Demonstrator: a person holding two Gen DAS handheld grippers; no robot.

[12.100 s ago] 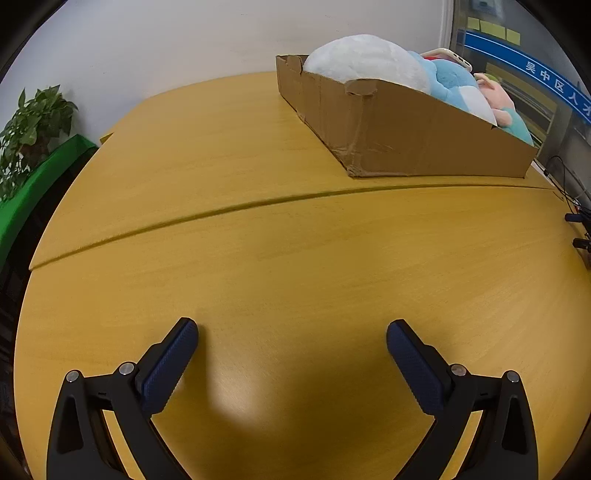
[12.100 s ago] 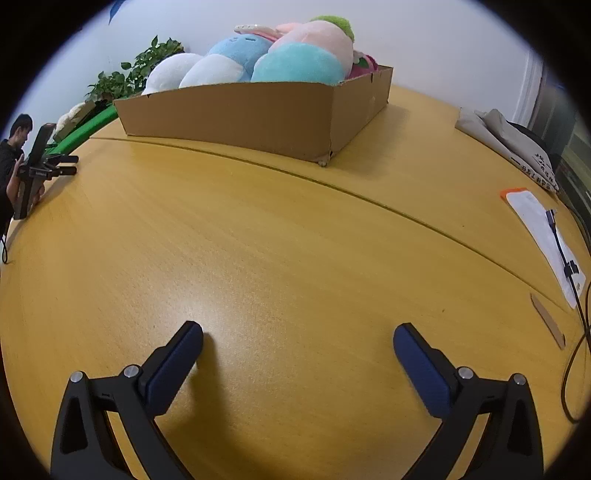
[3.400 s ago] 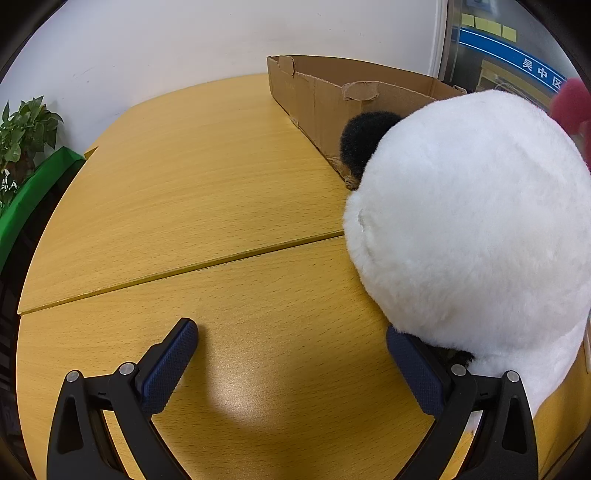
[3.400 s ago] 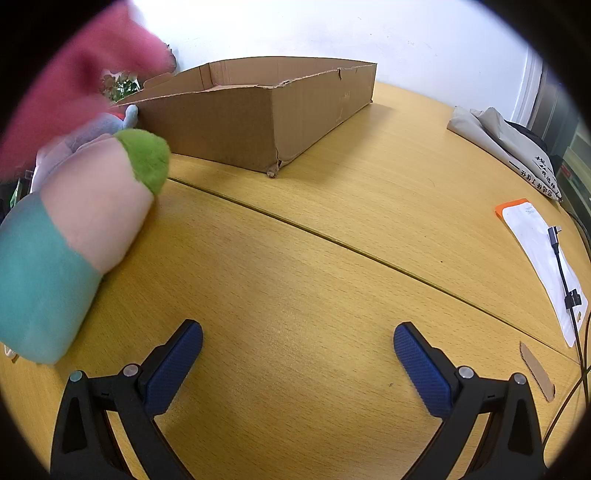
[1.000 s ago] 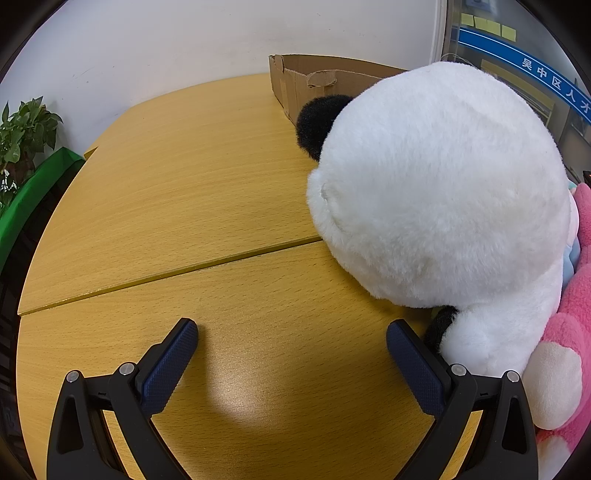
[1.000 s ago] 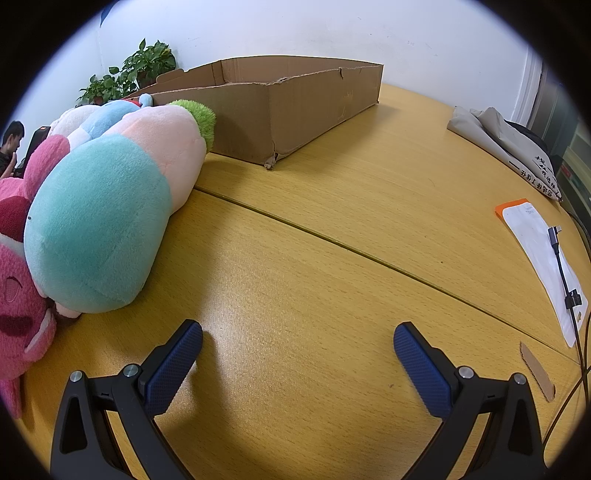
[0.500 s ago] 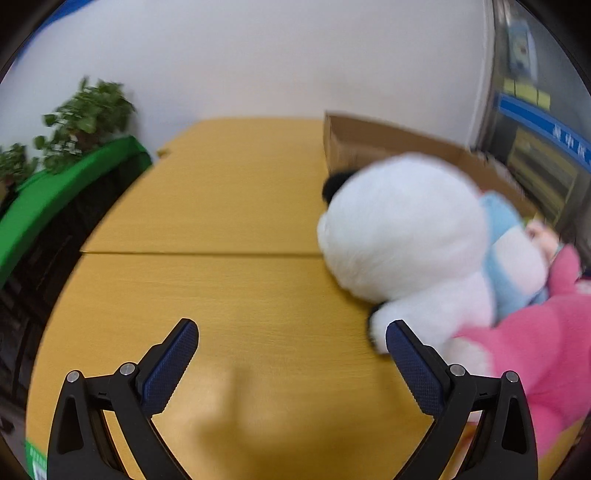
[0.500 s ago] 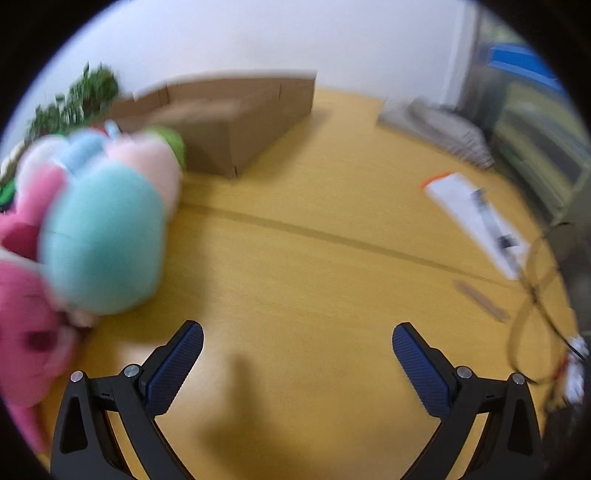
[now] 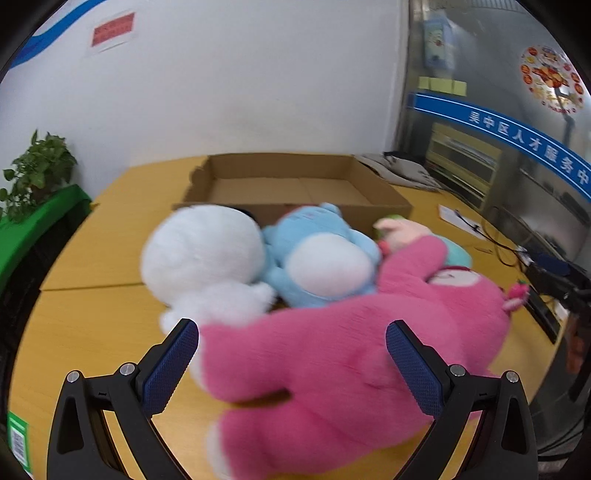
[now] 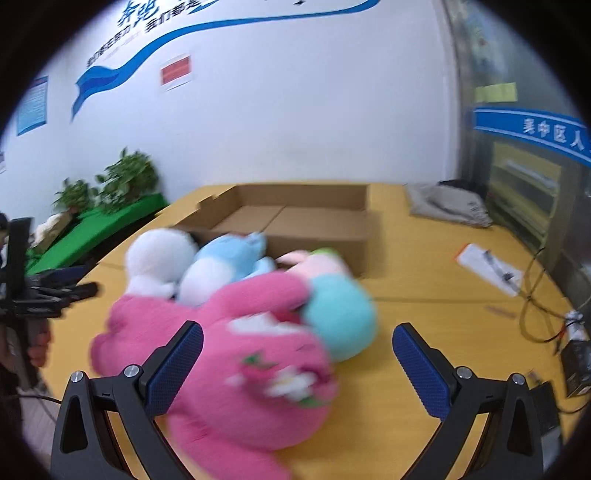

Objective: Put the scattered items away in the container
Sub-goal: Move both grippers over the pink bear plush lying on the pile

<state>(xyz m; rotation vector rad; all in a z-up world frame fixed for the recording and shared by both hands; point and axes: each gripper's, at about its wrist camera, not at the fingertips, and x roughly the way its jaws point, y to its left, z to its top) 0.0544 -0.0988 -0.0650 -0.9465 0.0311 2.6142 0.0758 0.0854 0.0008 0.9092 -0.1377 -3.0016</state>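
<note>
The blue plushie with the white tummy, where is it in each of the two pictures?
Left wrist view: the blue plushie sits in the middle, between the white plushie and the pink plushie, in front of the cardboard box.
Right wrist view: the blue plushie is left of centre, again beside the white plushie.
Shared landmark: the open cardboard box right behind the pile.

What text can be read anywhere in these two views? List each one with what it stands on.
"吴中区人才服务中": white characters on the blue band across the glass partition; the right end is cut off.
Red sign on the white wall: print too blurred to read.
Blue wave graphic on the wall: characters too blurred to read.
Round red decoration on the glass: lettering too small to read.
Green sticker at the table edge: unreadable.
The plush toys and the cardboard box carry no visible text.
</note>
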